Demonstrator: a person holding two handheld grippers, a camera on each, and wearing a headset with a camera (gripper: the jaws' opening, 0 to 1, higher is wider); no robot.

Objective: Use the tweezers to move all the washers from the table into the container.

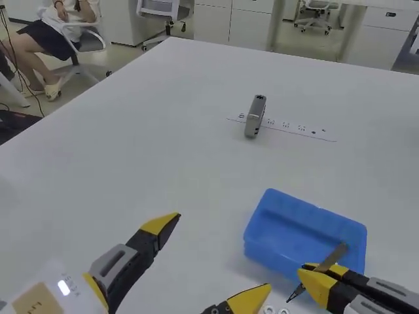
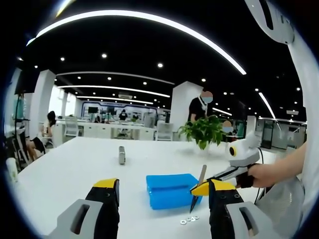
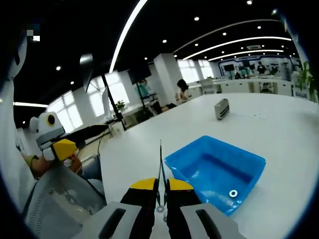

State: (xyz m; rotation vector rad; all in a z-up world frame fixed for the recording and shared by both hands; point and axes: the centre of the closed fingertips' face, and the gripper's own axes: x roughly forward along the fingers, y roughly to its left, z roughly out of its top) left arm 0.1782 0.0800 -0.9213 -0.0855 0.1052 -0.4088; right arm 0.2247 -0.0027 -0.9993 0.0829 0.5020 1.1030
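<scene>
Your right gripper [image 3: 160, 186] had its jaws pinching the tweezers [image 3: 161, 164], tips just above loose washers [image 2: 189, 219] on the desk [image 1: 163, 131] beside the container [image 2: 169, 196]. One washer [image 3: 233, 193] lay inside. Left gripper [image 1: 213, 258] jaws spread. Risk: an off-centre pinch could flick a thin washer away.

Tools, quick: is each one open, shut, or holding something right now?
Left tool: open, holding nothing.
Right tool: closed on the tweezers.

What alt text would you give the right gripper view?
The right gripper, jaws shut on tweezers that stick out ahead, points across a white table toward an open blue container with one washer inside. A small grey device lies farther back on the table.
</scene>
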